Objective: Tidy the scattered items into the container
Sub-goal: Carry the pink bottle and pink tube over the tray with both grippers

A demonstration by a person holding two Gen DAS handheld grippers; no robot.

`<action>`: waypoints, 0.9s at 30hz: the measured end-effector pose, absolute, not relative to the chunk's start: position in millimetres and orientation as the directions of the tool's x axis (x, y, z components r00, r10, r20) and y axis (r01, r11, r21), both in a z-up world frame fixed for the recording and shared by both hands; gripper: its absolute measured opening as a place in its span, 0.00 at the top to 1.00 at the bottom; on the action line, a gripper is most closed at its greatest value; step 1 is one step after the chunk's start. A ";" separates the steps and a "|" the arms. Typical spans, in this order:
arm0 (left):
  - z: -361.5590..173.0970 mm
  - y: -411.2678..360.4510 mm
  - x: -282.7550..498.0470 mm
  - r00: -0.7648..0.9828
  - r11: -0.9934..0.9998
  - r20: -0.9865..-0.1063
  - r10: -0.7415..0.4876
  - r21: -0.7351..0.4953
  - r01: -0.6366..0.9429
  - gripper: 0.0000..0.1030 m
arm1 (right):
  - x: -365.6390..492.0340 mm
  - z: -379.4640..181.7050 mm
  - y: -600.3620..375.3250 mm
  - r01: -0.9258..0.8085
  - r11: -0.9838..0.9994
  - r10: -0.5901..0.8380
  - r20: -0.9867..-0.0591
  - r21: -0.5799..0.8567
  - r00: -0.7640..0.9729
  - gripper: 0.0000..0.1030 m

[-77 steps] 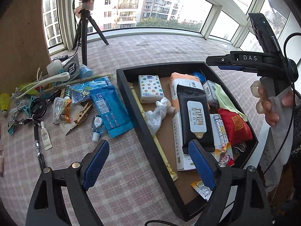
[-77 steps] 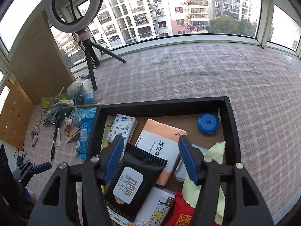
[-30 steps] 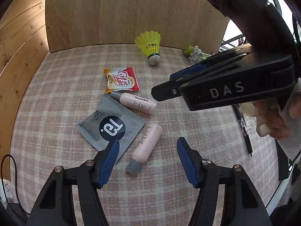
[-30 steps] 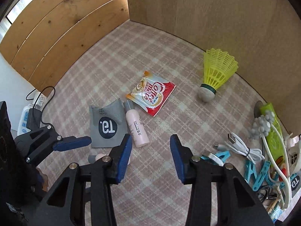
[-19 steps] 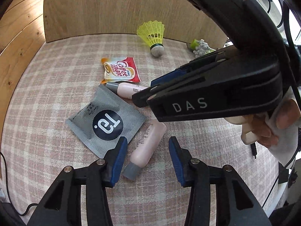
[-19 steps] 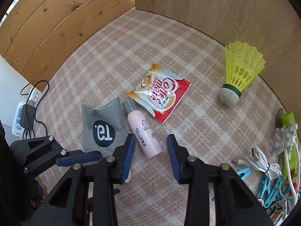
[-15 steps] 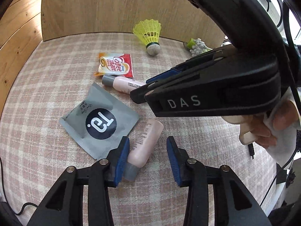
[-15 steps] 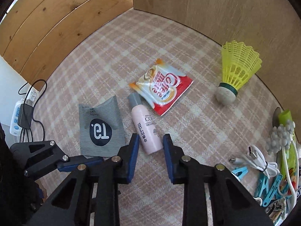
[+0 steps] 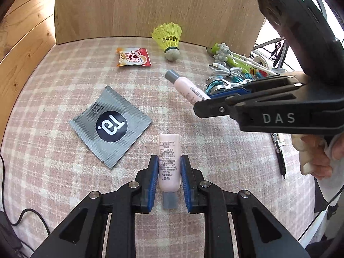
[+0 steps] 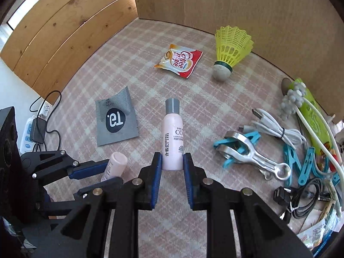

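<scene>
**Two pink bottles gripped**

One pink bottle (image 9: 169, 161) is clamped, cap rearward, by the left hand-held gripper (image 9: 169, 160). A second pink bottle (image 10: 173, 137) is clenched, cap forward, by the right hand-held gripper (image 10: 172, 159), above the checked tabletop (image 9: 64, 182).

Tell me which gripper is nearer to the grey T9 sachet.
Left. The left gripper, shut on a pink bottle, sits just right of the grey T9 sachet. The right gripper, clamping the other pink bottle, is farther to the right.

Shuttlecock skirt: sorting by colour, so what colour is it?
Yellow; the shuttlecock shows best in the right wrist view.
</scene>
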State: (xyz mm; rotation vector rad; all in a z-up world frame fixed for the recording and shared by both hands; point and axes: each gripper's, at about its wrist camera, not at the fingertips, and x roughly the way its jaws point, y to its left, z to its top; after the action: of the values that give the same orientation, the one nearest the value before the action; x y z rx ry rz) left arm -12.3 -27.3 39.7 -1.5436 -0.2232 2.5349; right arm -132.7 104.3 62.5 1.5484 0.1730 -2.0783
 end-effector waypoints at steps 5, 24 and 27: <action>55.8 -17.8 3.8 -0.468 -0.974 -0.856 0.221 -0.218 -0.060 0.81 | -107.3 82.0 136.8 0.445 -0.864 -0.363 -0.904 0.235 -0.227 0.81; 118.5 144.3 37.0 -0.460 -0.909 -0.806 0.372 -0.217 -0.355 0.81 | 26.4 153.3 343.0 0.115 -0.963 -0.269 -0.847 0.243 -0.459 0.81; 127.1 193.8 42.0 -0.428 -0.868 -0.794 0.431 -0.235 -0.438 0.81 | 57.7 159.3 390.3 0.029 -0.971 -0.221 -0.846 0.237 -0.485 0.81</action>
State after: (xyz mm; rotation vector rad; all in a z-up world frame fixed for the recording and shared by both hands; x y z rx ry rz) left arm 42.0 193.8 127.1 -1.2722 0.0100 2.2928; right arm 57.7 390.3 159.3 1.5079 -0.2873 -2.5728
